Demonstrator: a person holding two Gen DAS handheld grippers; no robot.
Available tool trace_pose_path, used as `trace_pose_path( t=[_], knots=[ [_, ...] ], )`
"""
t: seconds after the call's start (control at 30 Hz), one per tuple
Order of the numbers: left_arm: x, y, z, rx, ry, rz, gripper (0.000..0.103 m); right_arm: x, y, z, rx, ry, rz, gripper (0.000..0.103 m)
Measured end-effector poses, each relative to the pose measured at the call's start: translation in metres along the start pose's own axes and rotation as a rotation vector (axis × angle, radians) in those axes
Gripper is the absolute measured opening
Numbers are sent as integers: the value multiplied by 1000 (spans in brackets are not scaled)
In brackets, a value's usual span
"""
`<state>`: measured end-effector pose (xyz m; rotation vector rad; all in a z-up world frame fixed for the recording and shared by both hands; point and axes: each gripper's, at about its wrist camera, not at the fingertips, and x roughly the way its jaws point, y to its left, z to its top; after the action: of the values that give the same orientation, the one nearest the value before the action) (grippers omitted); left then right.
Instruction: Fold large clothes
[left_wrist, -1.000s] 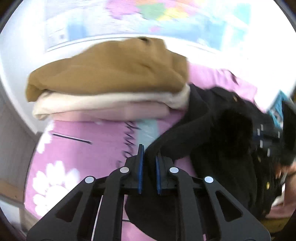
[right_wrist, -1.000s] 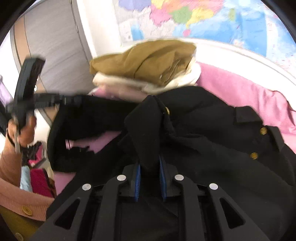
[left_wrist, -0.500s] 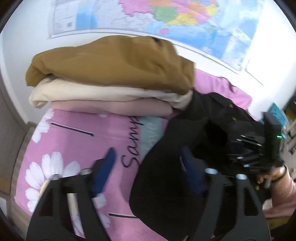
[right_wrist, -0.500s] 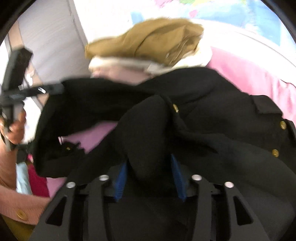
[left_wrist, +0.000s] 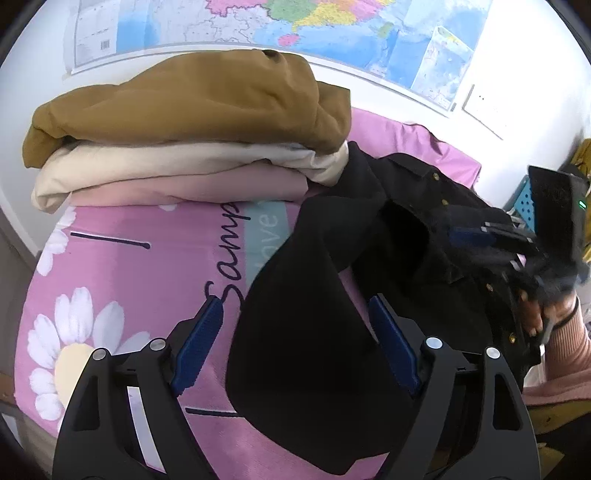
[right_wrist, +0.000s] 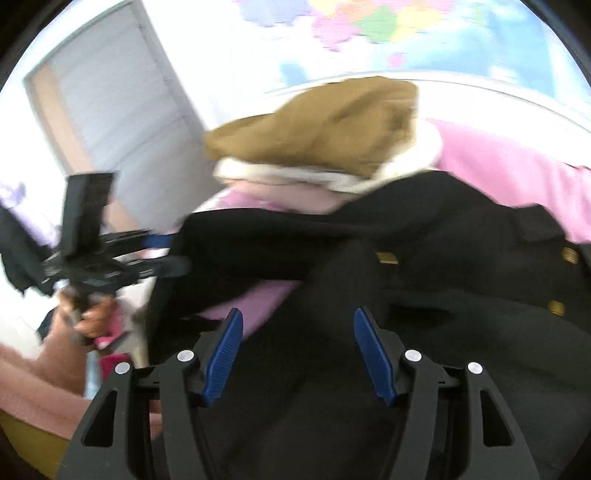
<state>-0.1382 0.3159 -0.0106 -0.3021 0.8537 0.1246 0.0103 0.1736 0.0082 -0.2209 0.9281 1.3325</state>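
Note:
A black coat with gold buttons (left_wrist: 406, 236) lies crumpled on the pink flowered bed sheet (left_wrist: 122, 280). One black sleeve (left_wrist: 306, 332) runs between the blue pads of my left gripper (left_wrist: 295, 343), which is open and holds nothing. In the right wrist view the coat (right_wrist: 461, 295) fills the lower frame, and my right gripper (right_wrist: 297, 354) is open just above it. The right gripper also shows in the left wrist view (left_wrist: 498, 240), and the left gripper in the right wrist view (right_wrist: 147, 254).
A stack of folded clothes, brown (left_wrist: 192, 99) on cream (left_wrist: 177, 162) on pale pink, sits at the back of the bed by the wall. A map (left_wrist: 295, 26) hangs above. A blue crate (left_wrist: 521, 192) stands at the far right.
Both grippers were shut on the black coat a second ago. Both have opened and let it go, and the sleeve has dropped onto the sheet.

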Motion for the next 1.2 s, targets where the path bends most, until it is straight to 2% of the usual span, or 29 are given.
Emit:
trace_pose_path(
  t=[0.07, 0.23, 0.3, 0.33, 0.37, 0.4, 0.43, 0.47, 0.57, 0.7, 0.8, 0.87, 0.93, 1.03, 1.17, 1.2],
  knots=[
    [-3, 0, 3, 2, -8, 3, 79, 15, 30, -3, -78, 44, 101, 67],
    [-3, -2, 6, 11, -16, 1, 79, 60, 102, -22, -269, 173, 238, 75],
    [0, -3, 7, 13, -10, 3, 79, 70, 118, -27, -309, 185, 263, 79],
    [2, -2, 7, 14, -7, 2, 79, 77, 126, -29, -333, 190, 248, 79],
    [2, -2, 8, 14, -7, 1, 79, 82, 129, -29, -348, 192, 231, 72],
    [2, -2, 9, 12, -8, 1, 79, 86, 131, -28, -356, 186, 200, 37],
    [0, -1, 10, 7, -15, -4, 79, 92, 129, -22, -329, 219, 196, 14],
    [-4, 0, 11, 2, -24, -8, 79, 91, 124, -17, -295, 231, 204, 6],
    [-24, 10, 20, -31, -88, -33, 79, 54, 104, 15, -210, 130, 259, 6],
    [-59, 29, 35, -103, -216, -95, 81, -28, 67, 68, -130, -50, 261, 6],
    [-68, 22, 42, -78, -254, -101, 81, -88, 36, 97, -82, -137, 229, 6],
    [-62, 10, 45, -43, -249, -108, 82, -114, 15, 106, -54, -155, 207, 6],
    [-48, -7, 46, 4, -224, -135, 82, -135, -4, 108, -40, -165, 136, 6],
    [-17, -33, 45, 68, -156, -172, 82, -155, -40, 91, 1, -126, 31, 9],
    [34, -71, 43, 150, -41, -211, 82, -151, -108, 31, 207, -20, -59, 32],
    [48, -81, 43, 175, -14, -203, 82, -145, -126, 11, 275, 13, -87, 33]
  ],
)
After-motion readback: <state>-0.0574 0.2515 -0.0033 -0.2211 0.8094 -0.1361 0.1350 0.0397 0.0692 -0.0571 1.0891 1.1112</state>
